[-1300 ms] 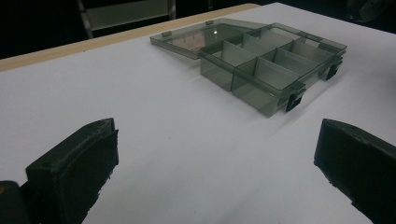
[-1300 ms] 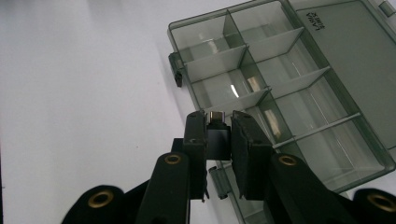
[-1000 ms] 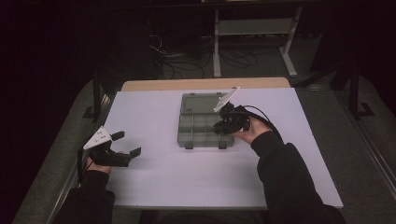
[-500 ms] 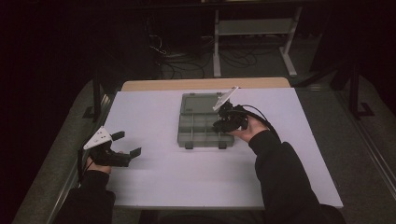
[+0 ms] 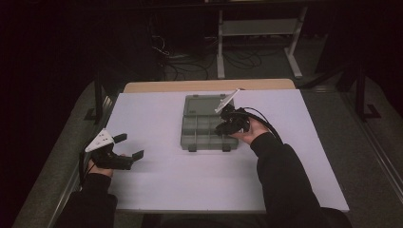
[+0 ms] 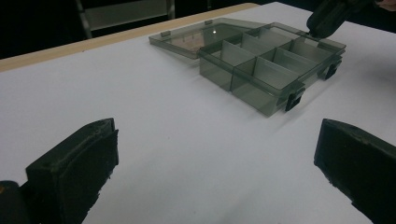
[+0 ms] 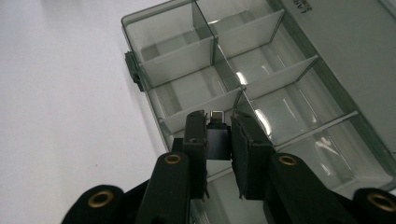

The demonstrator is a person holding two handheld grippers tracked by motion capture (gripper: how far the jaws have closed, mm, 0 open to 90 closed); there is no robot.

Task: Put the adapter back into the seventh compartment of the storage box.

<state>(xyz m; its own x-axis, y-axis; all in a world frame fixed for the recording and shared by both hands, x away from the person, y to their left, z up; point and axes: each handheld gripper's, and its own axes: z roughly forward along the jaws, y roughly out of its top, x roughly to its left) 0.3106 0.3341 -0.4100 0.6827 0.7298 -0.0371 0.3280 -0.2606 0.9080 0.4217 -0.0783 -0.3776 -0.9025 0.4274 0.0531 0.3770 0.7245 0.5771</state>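
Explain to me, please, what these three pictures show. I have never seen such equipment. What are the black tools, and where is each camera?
A person sits at a white table and holds a hand tool with two black jaws in each hand. One picture comes from a camera above; the other two come from cameras mounted on the tools. The left gripper rests on the table with its jaws wide open and nothing between them. The right gripper is closed on a small dark block with a metal end, above an open, clear compartment box. The box's lid lies flat behind it, and the compartments look empty.
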